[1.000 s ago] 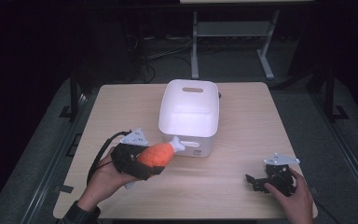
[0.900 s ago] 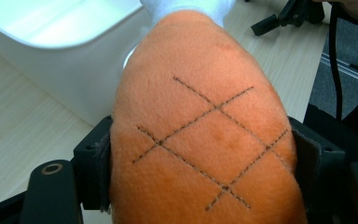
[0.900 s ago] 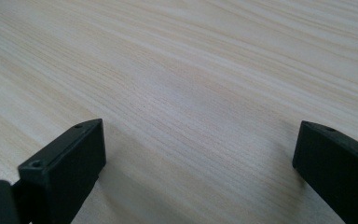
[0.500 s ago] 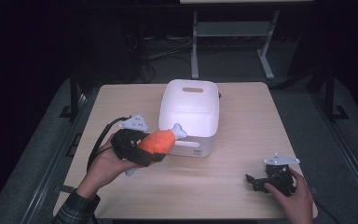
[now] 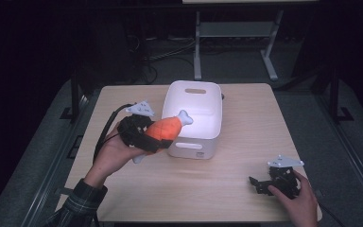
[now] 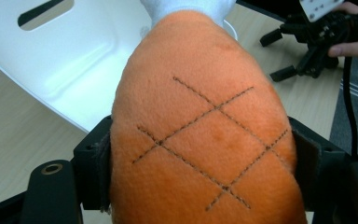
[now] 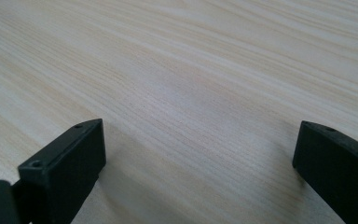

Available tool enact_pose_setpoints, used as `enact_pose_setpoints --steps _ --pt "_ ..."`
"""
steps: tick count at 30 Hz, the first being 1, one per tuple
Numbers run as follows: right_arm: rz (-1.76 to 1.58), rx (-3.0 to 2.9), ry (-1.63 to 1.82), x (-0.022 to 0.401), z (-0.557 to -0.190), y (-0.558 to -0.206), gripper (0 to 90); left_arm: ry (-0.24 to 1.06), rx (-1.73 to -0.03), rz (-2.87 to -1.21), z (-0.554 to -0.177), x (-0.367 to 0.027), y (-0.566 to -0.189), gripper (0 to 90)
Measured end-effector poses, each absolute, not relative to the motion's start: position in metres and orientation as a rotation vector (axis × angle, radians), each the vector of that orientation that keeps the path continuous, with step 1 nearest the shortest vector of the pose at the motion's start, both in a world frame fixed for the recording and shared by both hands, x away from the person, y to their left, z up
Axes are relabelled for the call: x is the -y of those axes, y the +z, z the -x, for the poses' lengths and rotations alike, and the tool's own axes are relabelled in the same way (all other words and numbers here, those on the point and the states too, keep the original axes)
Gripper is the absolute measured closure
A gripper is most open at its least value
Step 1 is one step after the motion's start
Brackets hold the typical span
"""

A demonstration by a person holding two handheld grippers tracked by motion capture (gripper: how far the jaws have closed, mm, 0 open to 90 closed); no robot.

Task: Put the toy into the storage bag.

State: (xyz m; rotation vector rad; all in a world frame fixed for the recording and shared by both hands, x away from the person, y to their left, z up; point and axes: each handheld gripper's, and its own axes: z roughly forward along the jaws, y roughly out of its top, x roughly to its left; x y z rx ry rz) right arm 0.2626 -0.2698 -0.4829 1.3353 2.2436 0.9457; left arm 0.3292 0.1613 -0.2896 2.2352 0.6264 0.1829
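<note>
— How far along is the job of getting the plush drumstick [image 5: 166, 129] into the white bin [image 5: 194, 118]?

— Past the halfway mark, I'd judge. The pick-up is done: the left tongs [image 5: 155, 137] are clamped on the toy's orange body, one jaw pressed into each flank, as the left gripper view makes plain. The toy is off the bench [image 5: 246, 123], carried in the air.

— And where does it sit relative to the bin?

— Straight ahead of the left tongs, the white bone end pokes over the bin's near-left rim, with the bin's hollow just beyond it. The orange bulk looks to hang mostly at or outside that rim, though I can't tell exactly.

— So what is left?

— Carry it a little further forward so the whole toy is above the opening, then open the jaws and let it drop. Neither is done yet — the bin looks empty.

— The other hand?

— The right tongs [image 5: 263, 182] rest low on the bench, well apart from the bin, jaws spread wide with bare wood between them — idle, holding nothing.
</note>
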Motion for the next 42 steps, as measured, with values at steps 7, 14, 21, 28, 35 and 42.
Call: enact_pose_setpoints --steps 7,14,21,28,35,42 --pt "-1.336 -2.243 0.946 0.270 -0.263 -0.483 1.9 0.204 -0.659 -2.224 -0.343 -0.152 -0.286 23.4" --pt "-1.335 -2.244 0.946 0.270 -0.263 -0.483 1.9 0.227 -0.693 -2.223 -0.356 -0.145 -0.284 23.4" --pt "-1.335 -2.244 0.945 0.270 -0.263 -0.483 1.8 0.245 -0.728 -2.212 -0.368 -0.141 -0.284 23.4" --pt "-1.335 -2.245 0.946 0.270 -0.263 -0.483 1.8 0.265 -0.762 -2.208 -0.381 -0.137 -0.283 23.4" --pt "-1.337 -2.244 0.947 0.270 -0.263 -0.483 1.9 0.287 -0.807 -2.201 -0.395 -0.128 -0.282 23.4" --pt "-1.336 -2.244 0.948 0.270 -0.263 -0.483 1.9 0.306 -0.860 -2.213 -0.410 -0.117 -0.286 23.3"
